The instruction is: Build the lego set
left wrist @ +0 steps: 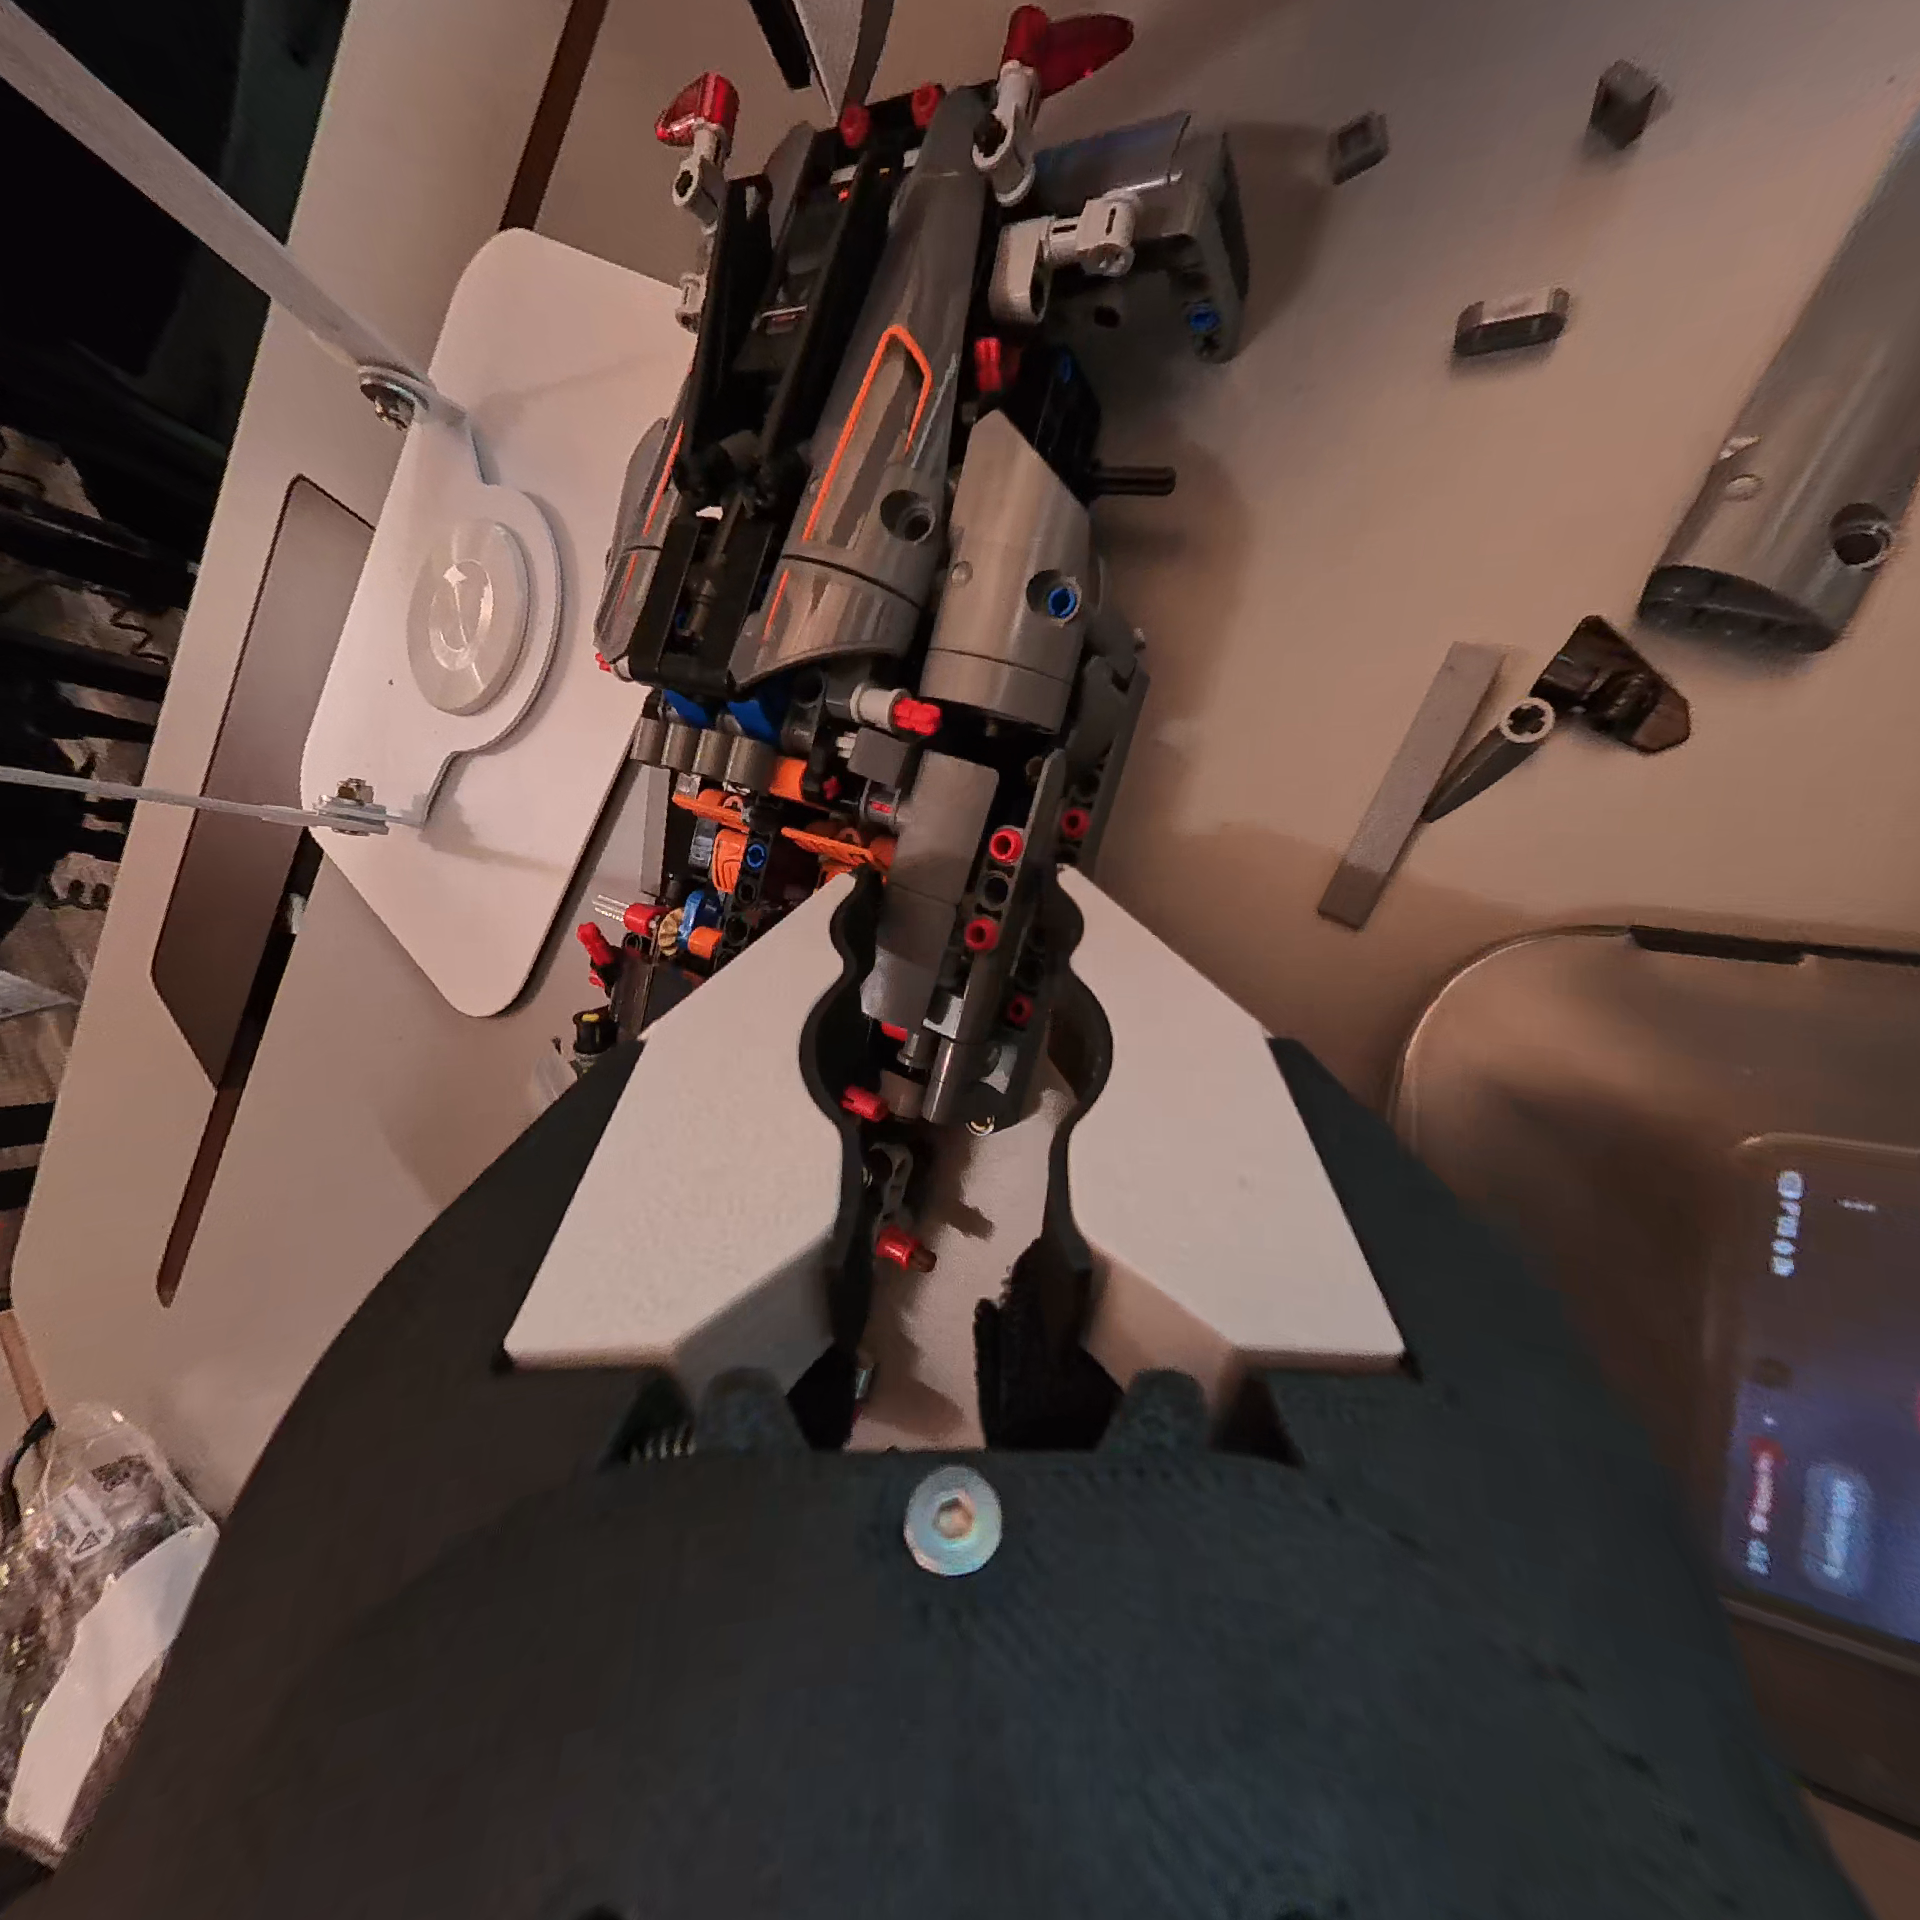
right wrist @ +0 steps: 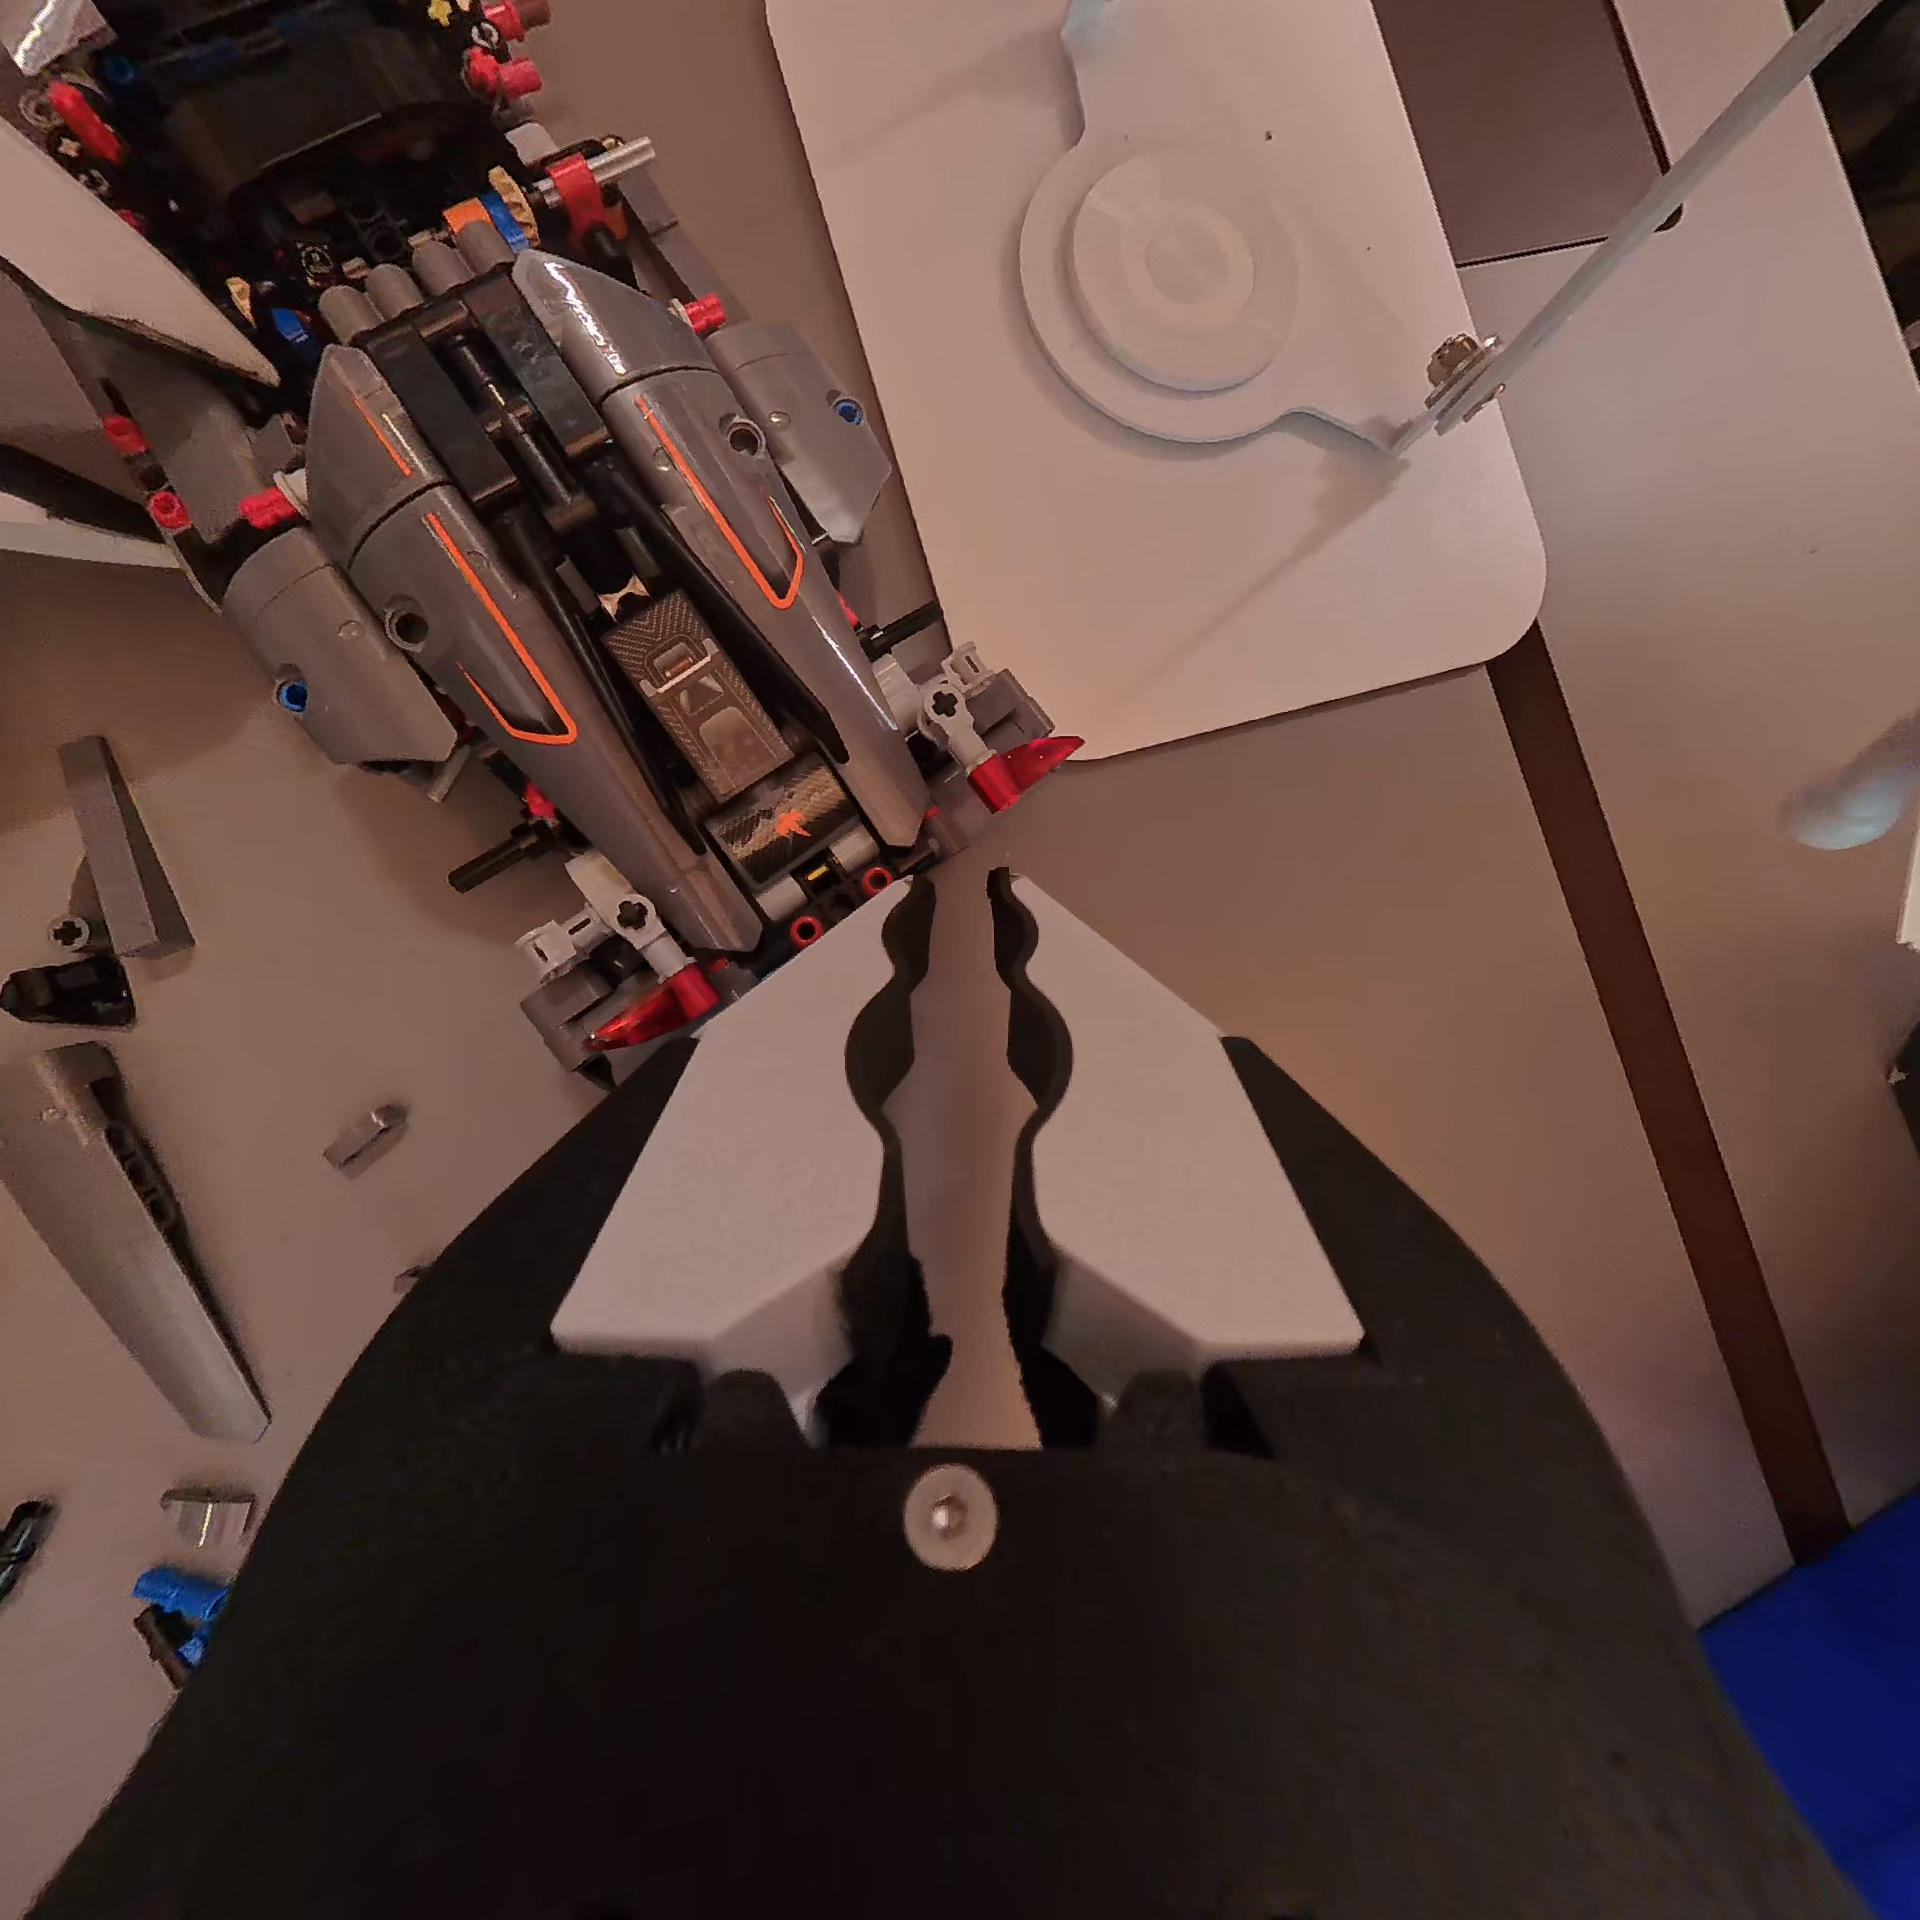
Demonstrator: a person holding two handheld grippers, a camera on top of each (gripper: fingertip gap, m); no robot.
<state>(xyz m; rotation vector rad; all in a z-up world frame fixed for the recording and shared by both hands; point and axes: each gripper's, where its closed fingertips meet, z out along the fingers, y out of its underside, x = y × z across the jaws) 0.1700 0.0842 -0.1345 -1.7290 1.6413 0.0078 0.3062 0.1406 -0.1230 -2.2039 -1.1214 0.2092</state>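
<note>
The lego model [left wrist: 862, 499] is a long grey and black vehicle with orange stripes and red tips, lying on the pale table. My left gripper [left wrist: 961, 914] is shut on the model's grey beam end with red pins [left wrist: 987, 935]. In the right wrist view the model [right wrist: 582, 582] lies up and to the left, and the left gripper's white fingers [right wrist: 104, 249] grip its far end. My right gripper [right wrist: 961, 883] is closed to a narrow slit and holds nothing. Its tips are just beside the model's near end, between the two red tips [right wrist: 1023, 769].
Loose parts lie on the table: a long grey panel [left wrist: 1787, 436] [right wrist: 114, 1247], a grey strip [left wrist: 1413, 779], a black piece [left wrist: 1610, 696], small grey bits [right wrist: 364, 1132] and blue pieces [right wrist: 177, 1600]. A white stand base [right wrist: 1195, 364] [left wrist: 457, 623], a metal tray [left wrist: 1558, 997] with a phone [left wrist: 1829, 1382], and a parts bag [left wrist: 83, 1538] are nearby. There is about 15 cm between the tips of the two grippers. To the black piece [left wrist: 1610, 696]: left tips about 9 cm, right tips about 15 cm. Seen from the right wrist view [right wrist: 58, 989] as well.
</note>
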